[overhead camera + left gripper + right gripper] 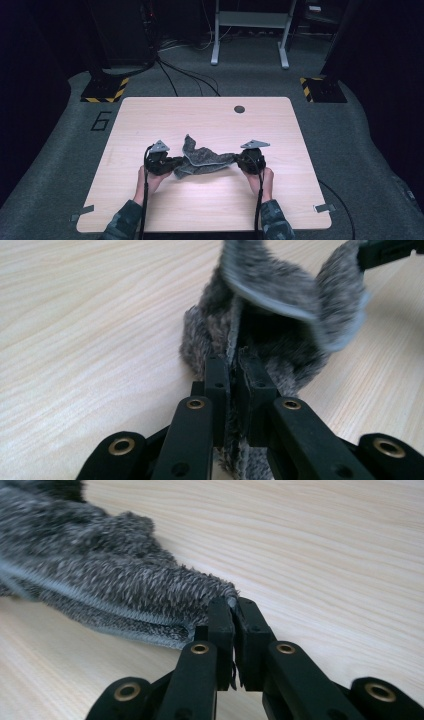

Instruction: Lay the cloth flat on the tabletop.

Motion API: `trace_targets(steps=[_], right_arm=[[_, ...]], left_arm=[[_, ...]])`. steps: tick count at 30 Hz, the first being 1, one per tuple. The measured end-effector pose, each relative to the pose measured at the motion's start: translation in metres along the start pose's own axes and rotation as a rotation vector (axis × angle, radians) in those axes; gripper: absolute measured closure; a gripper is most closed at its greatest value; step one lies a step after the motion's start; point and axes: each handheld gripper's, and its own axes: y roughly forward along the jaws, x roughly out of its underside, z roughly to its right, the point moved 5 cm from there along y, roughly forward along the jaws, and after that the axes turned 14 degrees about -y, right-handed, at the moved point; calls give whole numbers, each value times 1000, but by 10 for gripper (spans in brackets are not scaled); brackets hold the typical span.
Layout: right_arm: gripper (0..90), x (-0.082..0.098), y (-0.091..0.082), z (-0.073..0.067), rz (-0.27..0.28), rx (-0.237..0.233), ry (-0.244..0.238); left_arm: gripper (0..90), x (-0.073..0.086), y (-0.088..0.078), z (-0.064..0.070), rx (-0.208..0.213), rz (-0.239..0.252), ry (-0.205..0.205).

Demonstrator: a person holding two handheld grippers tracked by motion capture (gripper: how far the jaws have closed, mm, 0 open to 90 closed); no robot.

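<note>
Both grippers clamped on the grey fuzzy cloth (202,160), one at each end. Left gripper (172,164) has its jaws together on the cloth's edge at the 9 o'clock end; the left gripper view shows the hem pinched between the pads, pile bunched up just beyond. Right gripper (239,160) is closed on a corner at the 3 o'clock end; the right gripper view shows only the very tip of the corner in the pads.

Cloth sits crumpled on the tabletop (210,120), near the 6 o'clock edge, between the two hands, one flap sticking up toward 12 o'clock.

Looks like the step is spreading it out flat. My take on doing it well:
- Right-side bite is shallow. Pull slowly or the corner slips out.
- Lift both ends slightly before separating, so the pile doesn't drag on the wood.
- Pull apart along the 9–3 line, evenly, until the middle fold drops out.
- The flap at 12 o'clock will likely need a shake or a second grasp.
- Keep the jaws closed until the cloth lies flat.
</note>
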Motion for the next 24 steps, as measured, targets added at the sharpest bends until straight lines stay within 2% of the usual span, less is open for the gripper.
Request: trace_targets(steps=[2,3,4,6,9,10,11,13,14,15,16,17,18,19,20,22,23,24], right_arm=[[868,2,-1,3,-2,8,8],[868,4,-2,9,-2,25,29],[868,6,-3,12,-4,32,33],[868,7,-3,15,-5,40,37],[865,11,-2,20,-21,58,58],[858,12,-1,20,-24,42,55],[841,12,0,19,-27,34,49],[819,11,0,17,-26,26,46],[778,8,0,13,-25,24,26],[778,8,0,13,-25,24,26],[747,6,-1,11,-21,25,24],[719,4,-2,10,-16,21,13],[678,1,-4,6,-7,24,0],[641,0,-5,5,-7,25,-9],[611,-1,-6,3,-9,25,-4],[548,-2,-9,1,-6,30,-10],[530,-1,-11,0,-8,31,2],[526,-1,-12,0,-2,33,-7]], left_arm=[[838,1,0,0,-4,-4,2],[841,2,-1,-2,-16,-6,12],[842,4,-1,-3,-16,-13,1],[842,5,-1,-5,-27,-18,9],[832,8,-2,-10,-40,-21,-2],[816,9,-2,-11,-39,-29,-14],[778,9,-4,-11,-46,-29,-7],[676,8,-5,-10,-50,-22,-7],[624,4,-10,-6,-51,-16,1],[578,4,-10,-6,-51,-16,1],[578,2,-12,-3,-55,-7,7],[520,-1,-14,1,-56,5,14],[467,-8,-18,12,-36,16,38],[441,-8,-18,12,-36,16,38],[420,-15,-18,22,-33,34,72],[392,-21,-17,32,-20,33,103],[376,-23,-15,37,-17,32,122],[369,-25,-13,42,-8,29,124]])
